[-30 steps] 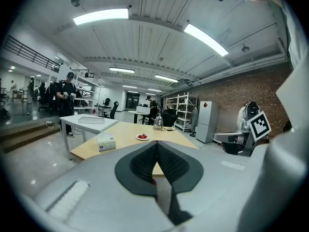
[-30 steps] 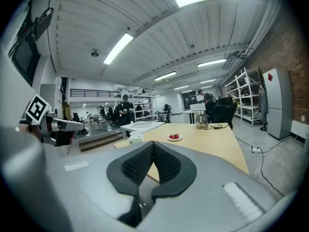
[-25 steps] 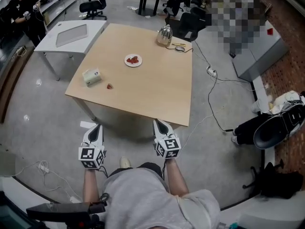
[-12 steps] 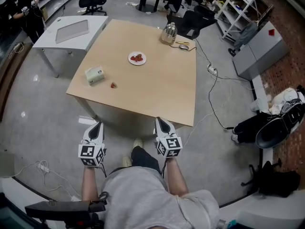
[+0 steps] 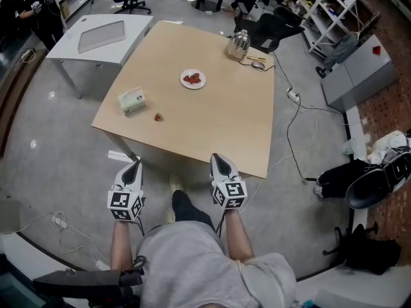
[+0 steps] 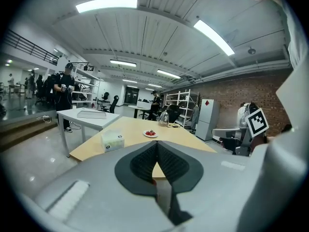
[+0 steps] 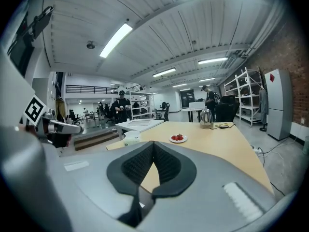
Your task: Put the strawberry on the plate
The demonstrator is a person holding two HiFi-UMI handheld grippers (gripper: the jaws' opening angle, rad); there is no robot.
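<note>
A white plate (image 5: 192, 79) with red strawberries on it sits near the middle of the wooden table (image 5: 218, 130); the same plate (image 6: 150, 134) (image 7: 178, 138) shows small in both gripper views. One loose strawberry (image 5: 158, 116) lies on the table toward its near left part, right of a tissue box (image 5: 131, 101). My left gripper (image 5: 133, 167) and right gripper (image 5: 218, 161) hang side by side off the table's near edge, over the floor. Both are shut with nothing between the jaws.
A metal kettle (image 5: 239, 43) and small items stand at the table's far right corner. A white side table (image 5: 96, 37) stands to the far left, office chairs and shelves behind. Cables and a power strip (image 5: 293, 95) lie on the floor at right. A person stands far left.
The view has moved closer to the table, which now sits slightly lower and to the right in the head view. Both grippers stay shut at the same spacing.
</note>
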